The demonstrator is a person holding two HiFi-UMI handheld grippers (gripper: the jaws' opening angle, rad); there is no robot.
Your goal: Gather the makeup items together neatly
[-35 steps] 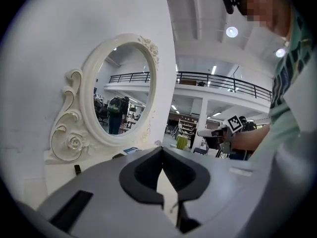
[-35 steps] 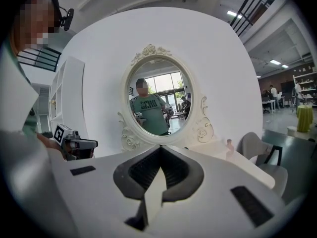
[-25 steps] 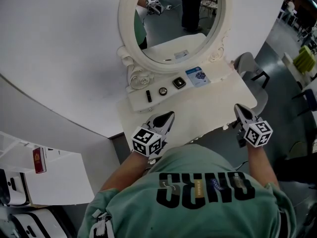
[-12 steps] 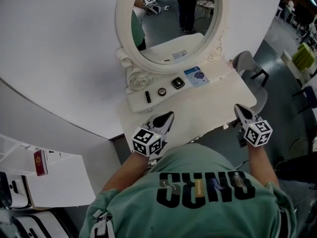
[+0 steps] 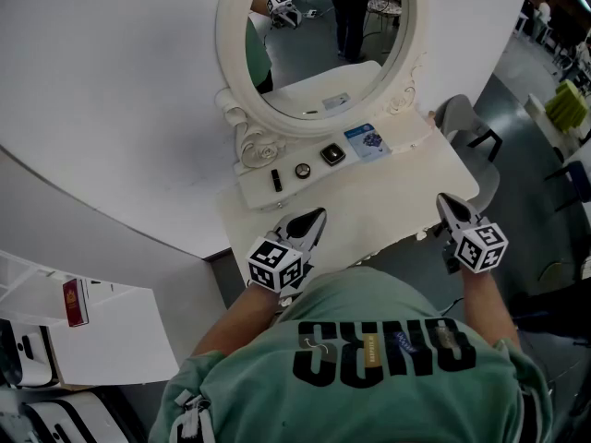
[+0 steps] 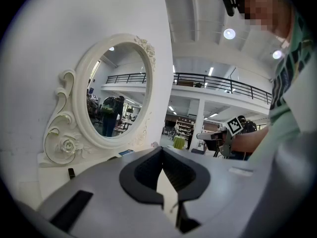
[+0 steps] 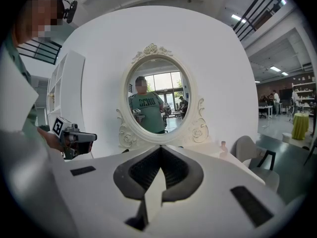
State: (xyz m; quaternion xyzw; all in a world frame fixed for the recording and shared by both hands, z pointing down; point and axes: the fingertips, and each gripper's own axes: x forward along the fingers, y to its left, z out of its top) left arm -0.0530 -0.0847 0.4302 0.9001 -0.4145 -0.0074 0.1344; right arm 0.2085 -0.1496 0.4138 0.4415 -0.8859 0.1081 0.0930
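Note:
On the raised shelf of the white vanity table, under the oval mirror, lie a black lipstick tube, a small round compact, a black square compact and a blue-printed packet. My left gripper hovers shut over the table's front left, empty, a hand's width short of the shelf. My right gripper is shut and empty at the table's right front corner. In the left gripper view the lipstick tube stands at the mirror's foot.
A grey chair stands right of the table. White shelving with a red box is at the lower left. A curved white wall backs the mirror. A small pink-topped thing sits at the table's far right edge.

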